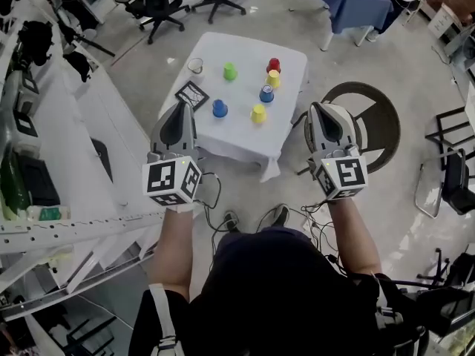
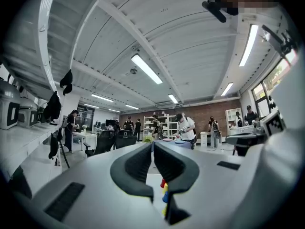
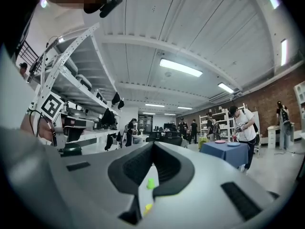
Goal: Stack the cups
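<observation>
Dark-clad shoulders (image 1: 274, 288) of the person fill the bottom of the head view, with both forearms reaching forward. Beyond them stands a small table (image 1: 241, 136) under a white cloth, well apart from both tools. The left gripper (image 1: 180, 104) and the right gripper (image 1: 319, 110) are held level, short of the table. Each has its jaws pressed together on nothing, and each gripper's own view shows the pads meeting with no gap.

Six cups are spread over the cloth, and none looks stacked yet. A green cup (image 1: 230, 71) sits toward the far side. A red cup (image 1: 274, 64) is just behind a far yellow cup (image 1: 274, 78), with a far blue cup (image 1: 266, 93) a little nearer. A near blue cup (image 1: 220, 108) and a near yellow cup (image 1: 257, 113) are closest to the front edge.

The cups look like small, thin plastic, so they are probably light, stiff and smooth, and likely to skid or topple under a push. A gentle pinch across the side wall at about mid-height seems the safest hold. Their taper should let one nest on another.

I cannot tell whether the cups stand mouth up or mouth down, or whether red and yellow touch. A clear vessel (image 1: 195, 65) at the far left corner and a marker card (image 1: 192, 94) are too small to read. The gripper views catch only slivers of colour below the jaws.
</observation>
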Motion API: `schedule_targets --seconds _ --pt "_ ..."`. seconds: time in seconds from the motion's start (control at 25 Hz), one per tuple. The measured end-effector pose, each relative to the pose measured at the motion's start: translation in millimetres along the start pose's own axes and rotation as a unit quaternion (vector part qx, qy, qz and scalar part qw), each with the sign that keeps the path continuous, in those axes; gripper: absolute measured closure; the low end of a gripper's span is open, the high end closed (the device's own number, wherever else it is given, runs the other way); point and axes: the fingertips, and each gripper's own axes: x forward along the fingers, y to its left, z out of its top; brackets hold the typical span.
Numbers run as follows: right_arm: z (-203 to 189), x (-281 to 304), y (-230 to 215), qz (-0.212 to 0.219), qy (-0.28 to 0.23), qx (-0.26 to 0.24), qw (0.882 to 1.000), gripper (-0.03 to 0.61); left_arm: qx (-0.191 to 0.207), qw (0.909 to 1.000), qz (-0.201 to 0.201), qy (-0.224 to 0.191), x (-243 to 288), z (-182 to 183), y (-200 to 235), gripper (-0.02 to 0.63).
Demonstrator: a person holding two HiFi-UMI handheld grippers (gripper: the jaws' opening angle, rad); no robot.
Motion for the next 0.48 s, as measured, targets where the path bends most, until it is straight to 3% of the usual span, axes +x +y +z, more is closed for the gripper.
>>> schedule_targets --seconds 0.48 --pt "-3 -7 -72 0.030 -0.016 0.021 0.999 0.578 0.012 0.9992 0.037 0.005 18 1 -62 0.594"
